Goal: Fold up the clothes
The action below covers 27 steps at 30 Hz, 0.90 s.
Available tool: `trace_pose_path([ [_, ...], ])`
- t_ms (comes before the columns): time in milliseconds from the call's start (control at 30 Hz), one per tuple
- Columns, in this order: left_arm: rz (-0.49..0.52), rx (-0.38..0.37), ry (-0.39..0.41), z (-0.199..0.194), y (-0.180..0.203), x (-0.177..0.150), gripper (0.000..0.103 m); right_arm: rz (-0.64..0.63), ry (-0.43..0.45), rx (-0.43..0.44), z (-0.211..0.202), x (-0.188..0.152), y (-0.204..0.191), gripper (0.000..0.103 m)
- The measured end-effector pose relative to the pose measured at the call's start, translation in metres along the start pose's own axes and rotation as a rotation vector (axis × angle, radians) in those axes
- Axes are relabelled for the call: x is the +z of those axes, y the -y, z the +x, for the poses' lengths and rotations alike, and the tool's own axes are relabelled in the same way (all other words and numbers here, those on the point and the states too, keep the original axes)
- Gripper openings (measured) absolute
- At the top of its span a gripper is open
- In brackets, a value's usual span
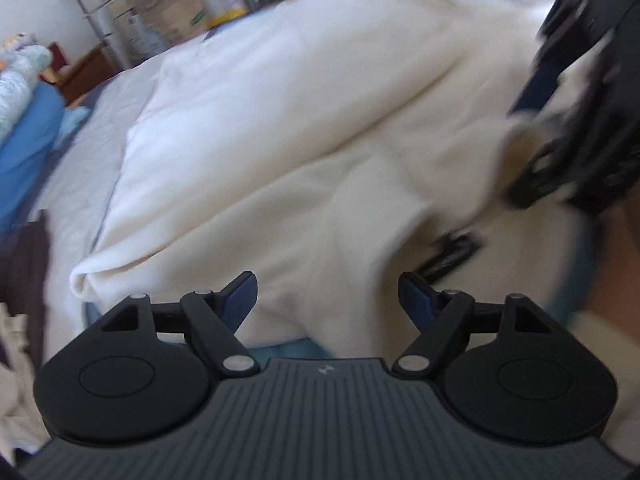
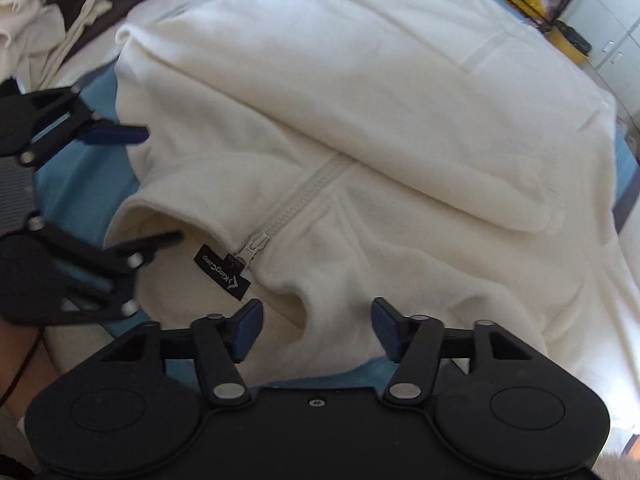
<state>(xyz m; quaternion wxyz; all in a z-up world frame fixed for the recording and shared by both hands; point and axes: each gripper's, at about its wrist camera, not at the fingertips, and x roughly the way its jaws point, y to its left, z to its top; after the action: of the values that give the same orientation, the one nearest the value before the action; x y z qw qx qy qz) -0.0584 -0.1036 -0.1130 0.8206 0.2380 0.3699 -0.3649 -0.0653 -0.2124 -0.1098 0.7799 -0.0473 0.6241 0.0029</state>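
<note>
Right wrist view is showing the cream fleece jacket [image 2: 360,120] lying spread on the bed, collar at 6 o'clock, right gripper [image 2: 316,330] gaping empty; left gripper [image 2: 156,184], at 9 o'clock, also gaping; pinching one layer risks bunching; left wrist view alone is showing shelving [image 1: 120,12] at 11 o'clock

Bright daylight, motion blur, fisheye warp.

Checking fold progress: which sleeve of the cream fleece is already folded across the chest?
The sleeve crossing diagonally above the zipper, cuff toward the right. No other sleeve is clearly visible.
</note>
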Motion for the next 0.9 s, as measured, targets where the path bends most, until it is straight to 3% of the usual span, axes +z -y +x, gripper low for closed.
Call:
trace_pose_path([
  [33,0.001,0.01,-0.014,0.005,0.001,0.0,0.061,-0.028,-0.016,-0.015,0.003,0.003,-0.003,0.037],
  [67,0.003,0.02,-0.028,0.009,0.002,-0.001,0.024,-0.063,-0.03,-0.035,0.006,0.006,-0.007,0.028],
  [100,0.004,0.03,-0.042,0.014,0.003,-0.001,0.009,-0.084,-0.032,-0.019,0.005,0.007,-0.007,0.016],
  [233,-0.023,0.045,-0.021,-0.007,-0.002,-0.003,0.008,-0.132,-0.043,0.144,-0.01,0.007,0.002,0.011],
  [367,-0.027,0.029,0.011,-0.045,0.001,-0.008,0.008,-0.226,-0.136,0.249,-0.029,-0.001,-0.002,0.011],
  [433,-0.063,0.014,-0.042,-0.04,0.0,-0.017,0.008,-0.241,-0.201,0.325,-0.027,-0.003,-0.003,0.011],
  [533,-0.093,-0.013,-0.183,-0.003,0.003,-0.038,0.007,-0.269,-0.292,0.361,-0.001,-0.004,-0.008,0.011],
  [600,-0.088,-0.021,-0.208,0.002,0.003,-0.038,0.007,-0.273,-0.341,0.383,0.018,-0.003,-0.008,0.011],
  [733,-0.077,-0.037,-0.25,0.009,0.004,-0.038,0.007,-0.252,-0.354,0.438,0.029,-0.003,0.003,0.012],
  [833,-0.057,-0.039,-0.268,0.01,0.007,-0.032,0.009,-0.25,-0.316,0.473,0.021,-0.004,0.007,0.022],
  [900,-0.071,-0.08,-0.254,0.003,0.001,-0.027,0.017,-0.223,-0.262,0.514,0.012,-0.005,0.014,0.027],
])
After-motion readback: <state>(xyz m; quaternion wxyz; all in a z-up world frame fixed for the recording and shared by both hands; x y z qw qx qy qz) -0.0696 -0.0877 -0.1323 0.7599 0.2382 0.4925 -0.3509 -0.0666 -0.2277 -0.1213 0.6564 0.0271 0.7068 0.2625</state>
